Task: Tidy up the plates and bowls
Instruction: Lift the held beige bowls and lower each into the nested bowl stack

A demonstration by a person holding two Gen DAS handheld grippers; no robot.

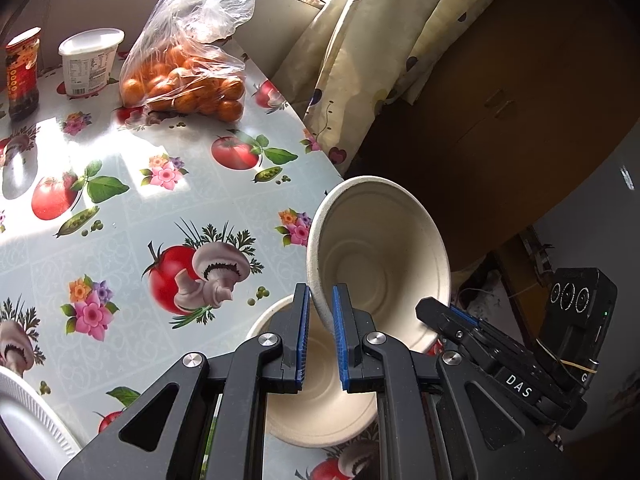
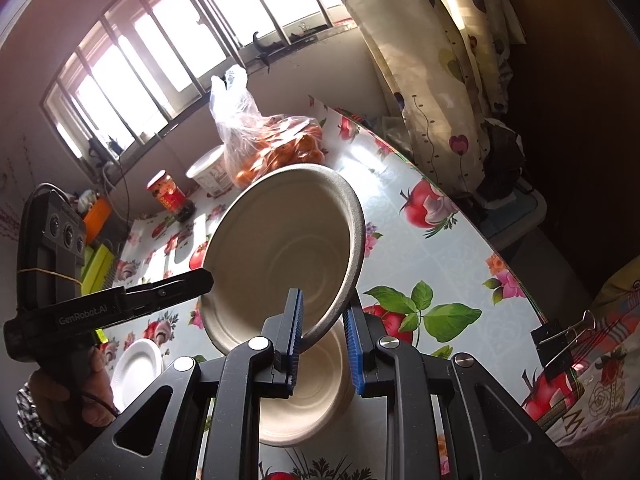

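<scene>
Both black grippers with blue ribbed pads pinch one tilted beige paper-pulp bowl (image 1: 380, 256) by its rim.

Left gripper (image 1: 320, 336) takes the rim at lower centre; right gripper (image 2: 324, 340) clamps the opposite edge. Below lies a second beige pulp bowl (image 1: 320, 412) on the glossy flower-printed tablecloth (image 1: 120, 216). Bowl seems light, stiff but crushable, matte; the rolled rim is the best hold. White ribbed paper plate (image 1: 24, 420) waits lower left.

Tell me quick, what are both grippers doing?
Left gripper: shut on the tilted bowl rim.
Right gripper: around the same rim; grip unclear.
</scene>
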